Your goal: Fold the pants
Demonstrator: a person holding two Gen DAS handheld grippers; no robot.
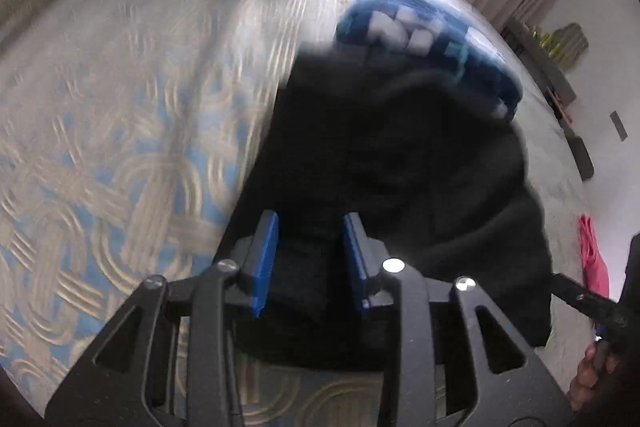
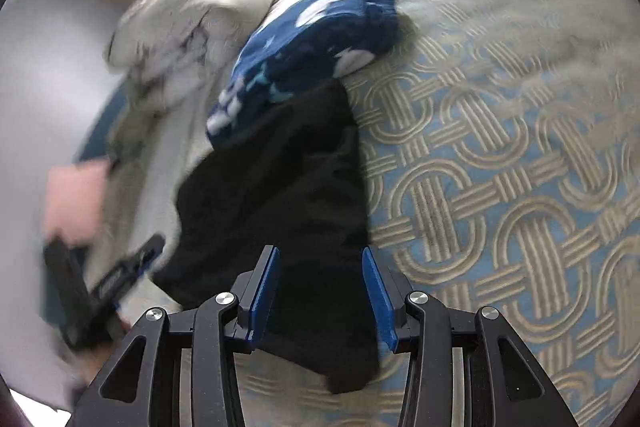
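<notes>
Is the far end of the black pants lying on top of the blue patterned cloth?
No. In the right wrist view the blue patterned cloth lies over the far end of the black pants, on the bedspread.

blue bundle [image 2: 308, 43] beyond, bedspread [image 2: 500, 187] bare right

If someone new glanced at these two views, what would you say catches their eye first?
Probably the black pants lying bunched on the blue-and-beige patterned bedspread, dark against its interlocking rings. Just beyond them sits a folded blue-and-white garment. Both the left gripper and the right gripper hang over the pants' near edge with jaws apart.
</notes>
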